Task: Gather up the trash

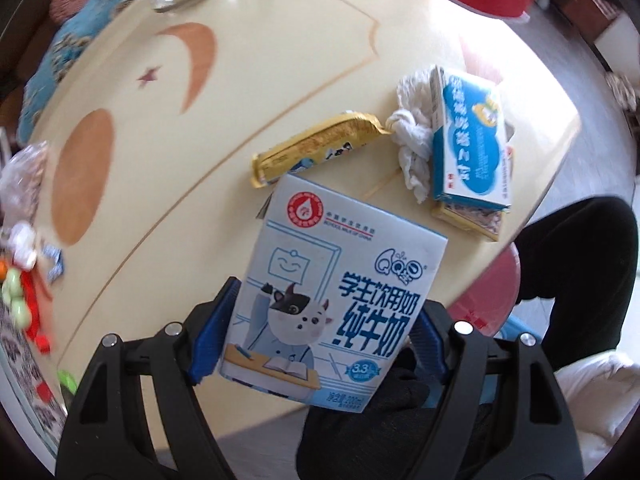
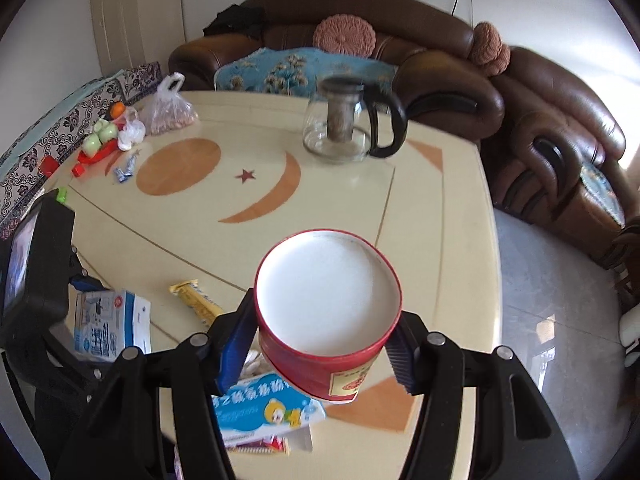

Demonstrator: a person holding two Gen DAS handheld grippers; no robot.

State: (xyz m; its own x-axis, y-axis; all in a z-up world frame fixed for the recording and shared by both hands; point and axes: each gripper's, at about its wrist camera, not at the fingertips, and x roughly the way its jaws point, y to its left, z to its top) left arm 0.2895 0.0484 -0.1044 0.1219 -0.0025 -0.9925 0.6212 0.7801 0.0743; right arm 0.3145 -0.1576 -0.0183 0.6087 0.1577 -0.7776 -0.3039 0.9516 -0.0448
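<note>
Black-framed, blue-padded fingers (image 1: 208, 336) of the left gripper (image 1: 320, 336) are clamping a pale blue milk carton with a cartoon cow (image 1: 332, 300) by its two sides, holding it above the near edge of the cream worktop with orange moon and circle inlays (image 1: 240, 80). Just beyond the carton, a crumpled golden snack wrapper (image 1: 316, 148) is lying flat, its far end touching a knotted white cloth or tissue (image 1: 412, 136). Beside that, a blue-and-white medicine box (image 1: 472, 140) is resting on top of another flat packet whose print is too blurred to read.

Over on the right gripper (image 2: 324, 348), the fingers (image 2: 236, 344) are squeezing a red paper cup with a white inside (image 2: 328, 300), tilting its mouth toward the camera and hiding part of the medicine box beneath. Farther off, a clear glass teapot with a black handle (image 2: 348, 124) is standing upright, and a plastic bag of nuts (image 2: 168, 112) is sitting near the far left corner among small red and green items that are hard to identify. Behind everything, a brown leather sofa (image 2: 520, 92) is running along the wall.
</note>
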